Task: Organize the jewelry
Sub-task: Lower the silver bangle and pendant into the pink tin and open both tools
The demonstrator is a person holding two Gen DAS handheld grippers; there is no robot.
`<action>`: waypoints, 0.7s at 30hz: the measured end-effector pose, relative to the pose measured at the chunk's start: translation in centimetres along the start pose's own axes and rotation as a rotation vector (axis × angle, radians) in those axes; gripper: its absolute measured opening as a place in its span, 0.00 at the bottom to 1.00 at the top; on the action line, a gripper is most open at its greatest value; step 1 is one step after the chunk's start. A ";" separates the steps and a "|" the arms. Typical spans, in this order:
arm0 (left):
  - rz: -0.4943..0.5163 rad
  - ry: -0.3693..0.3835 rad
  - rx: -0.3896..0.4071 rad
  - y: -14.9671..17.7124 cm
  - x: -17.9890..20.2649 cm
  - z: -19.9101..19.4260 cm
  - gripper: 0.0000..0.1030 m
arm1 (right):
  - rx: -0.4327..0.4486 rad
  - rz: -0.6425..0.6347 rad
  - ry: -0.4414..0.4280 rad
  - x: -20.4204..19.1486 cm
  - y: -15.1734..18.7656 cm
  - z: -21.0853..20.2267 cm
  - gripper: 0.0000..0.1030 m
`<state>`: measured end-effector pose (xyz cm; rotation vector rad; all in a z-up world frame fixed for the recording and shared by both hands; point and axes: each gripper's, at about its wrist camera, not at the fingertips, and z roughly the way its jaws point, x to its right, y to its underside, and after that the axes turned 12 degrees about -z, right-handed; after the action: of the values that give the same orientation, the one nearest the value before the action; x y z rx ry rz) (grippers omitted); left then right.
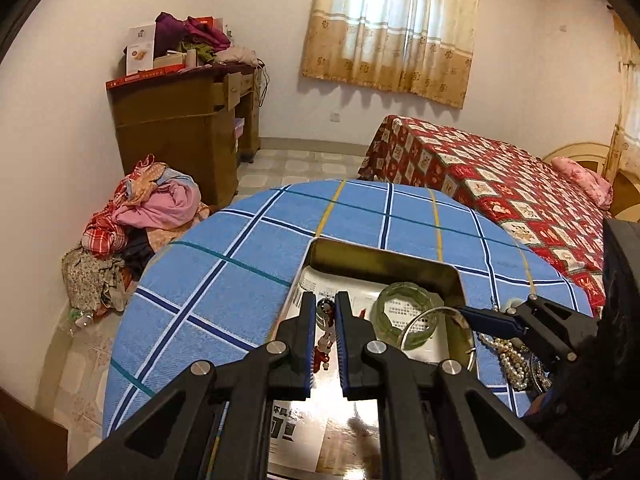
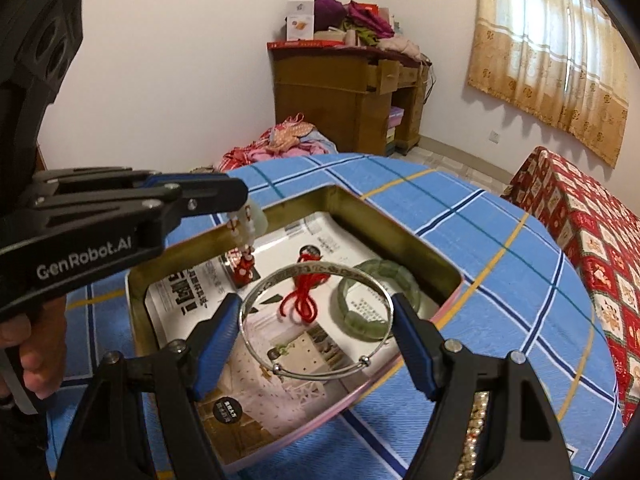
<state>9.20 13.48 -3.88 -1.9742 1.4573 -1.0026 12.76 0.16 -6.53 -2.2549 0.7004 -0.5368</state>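
Green bangle [image 2: 370, 300] and red cord [image 2: 304, 300] already sit in the tin [image 2: 420, 248]; left gripper [image 1: 323, 320] pinches a charm [image 2: 244, 240], right gripper [image 2: 316, 320] clamps the silver bangle [image 2: 316, 372], pearls [image 1: 510, 360] still outside.

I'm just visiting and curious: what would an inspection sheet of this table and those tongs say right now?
Surface: round table under a blue checked cloth.
Job's things: metal tin lined with printed paper, holding a green bangle and a red cord; pearl strands lie on the cloth beside it.
Clutter: nothing seen on the table.
Tongs: left tongs shut on a red-and-white beaded charm over the tin; right tongs hold a silver bangle across its width.
Cables: cords hang by the wooden desk.
Surroundings: clothes pile, bed, curtain.
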 end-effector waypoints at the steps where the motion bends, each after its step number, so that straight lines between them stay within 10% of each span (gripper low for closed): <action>1: 0.001 0.000 -0.001 0.0 0.0 0.1 0.08 | -0.005 -0.001 0.001 -0.1 0.1 0.1 0.75; 12: 0.032 -0.012 -0.016 0.4 0.6 0.4 0.11 | -0.010 -0.015 -0.001 -0.8 0.2 0.5 0.75; 16: 0.014 -0.033 0.009 0.3 0.2 -0.2 0.61 | 0.001 0.005 0.003 -0.6 0.3 -0.2 0.78; 21: -0.016 -0.038 0.028 0.7 -0.5 -0.9 0.64 | 0.009 0.034 0.025 -0.4 0.7 -1.4 0.82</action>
<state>7.99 13.74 -3.91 -1.9770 1.4016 -0.9817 11.46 -0.72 -6.17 -2.2276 0.7461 -0.5519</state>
